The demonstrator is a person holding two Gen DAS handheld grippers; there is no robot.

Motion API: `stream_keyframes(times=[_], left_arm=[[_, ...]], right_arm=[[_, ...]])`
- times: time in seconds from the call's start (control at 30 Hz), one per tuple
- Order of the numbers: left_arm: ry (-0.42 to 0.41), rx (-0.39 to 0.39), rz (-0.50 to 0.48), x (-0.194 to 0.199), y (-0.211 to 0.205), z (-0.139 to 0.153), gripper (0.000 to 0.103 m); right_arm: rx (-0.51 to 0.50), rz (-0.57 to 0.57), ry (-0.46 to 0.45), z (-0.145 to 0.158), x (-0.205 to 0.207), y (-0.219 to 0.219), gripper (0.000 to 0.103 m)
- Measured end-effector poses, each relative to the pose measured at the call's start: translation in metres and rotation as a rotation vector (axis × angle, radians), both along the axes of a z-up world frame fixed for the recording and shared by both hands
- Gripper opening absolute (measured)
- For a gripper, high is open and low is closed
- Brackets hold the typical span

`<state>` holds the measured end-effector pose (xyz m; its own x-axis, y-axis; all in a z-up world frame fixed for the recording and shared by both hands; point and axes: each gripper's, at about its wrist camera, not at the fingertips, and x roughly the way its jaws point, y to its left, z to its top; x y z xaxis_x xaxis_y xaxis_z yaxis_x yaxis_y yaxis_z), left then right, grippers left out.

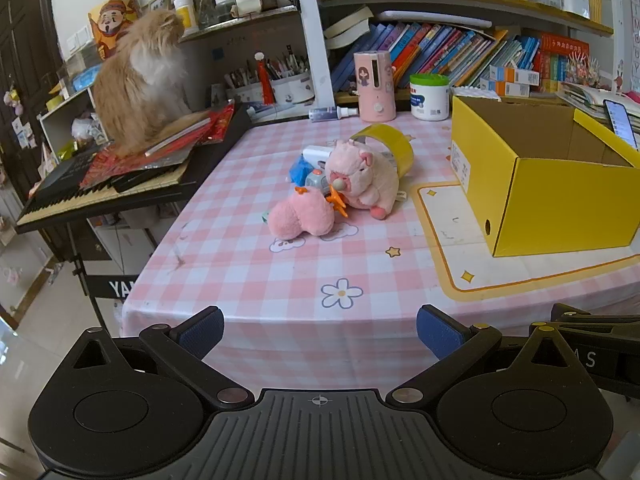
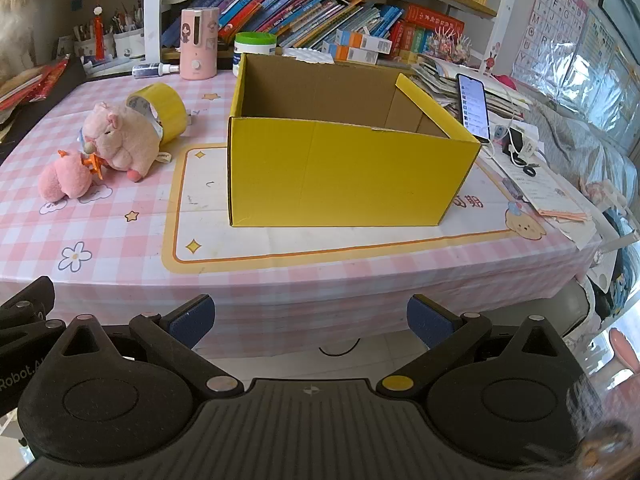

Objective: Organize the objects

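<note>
Both claws sit nearest the lens, short of the bench edge: the left claw and the right claw are each spread wide with nothing between the blue pads, and both hang apart from every object. Beyond them, on the pink checked bench, the things to tidy lie in one heap near the middle: a pink plush pig on its side, a smaller pink plush touching its front, an orange bit wedged between the two, a grey-and-blue toy half hidden behind them, and a yellow tape roll leaning behind the pig. The open yellow box stands to the right of the heap, near but not touching it, and looks empty from the right wrist view. I judge the plush toys light, soft and squashy, not fragile; the pads would sink in, so a pinch across the thick body of the pig or across the round middle of the small plush should hold better than a leg or ear. The tape roll looks stiff and smooth, likely best taken across its wall. Since the pieces touch, lifting one may drag or tip its neighbour. A cat sits on a keyboard at the left.
</note>
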<state>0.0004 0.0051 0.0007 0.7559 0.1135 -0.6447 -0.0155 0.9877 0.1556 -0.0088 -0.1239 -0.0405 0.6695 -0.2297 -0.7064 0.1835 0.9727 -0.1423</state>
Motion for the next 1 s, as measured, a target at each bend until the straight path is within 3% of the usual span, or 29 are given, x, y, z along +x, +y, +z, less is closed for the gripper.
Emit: stream_keyframes(times=[1.0], left_arm=[[0.004,-0.001,0.010,0.0027,0.0018,-0.0002,0.103]], right_arm=[[-0.003,0.002,0.006,-0.0002,0.0071,0.0009,0.103]])
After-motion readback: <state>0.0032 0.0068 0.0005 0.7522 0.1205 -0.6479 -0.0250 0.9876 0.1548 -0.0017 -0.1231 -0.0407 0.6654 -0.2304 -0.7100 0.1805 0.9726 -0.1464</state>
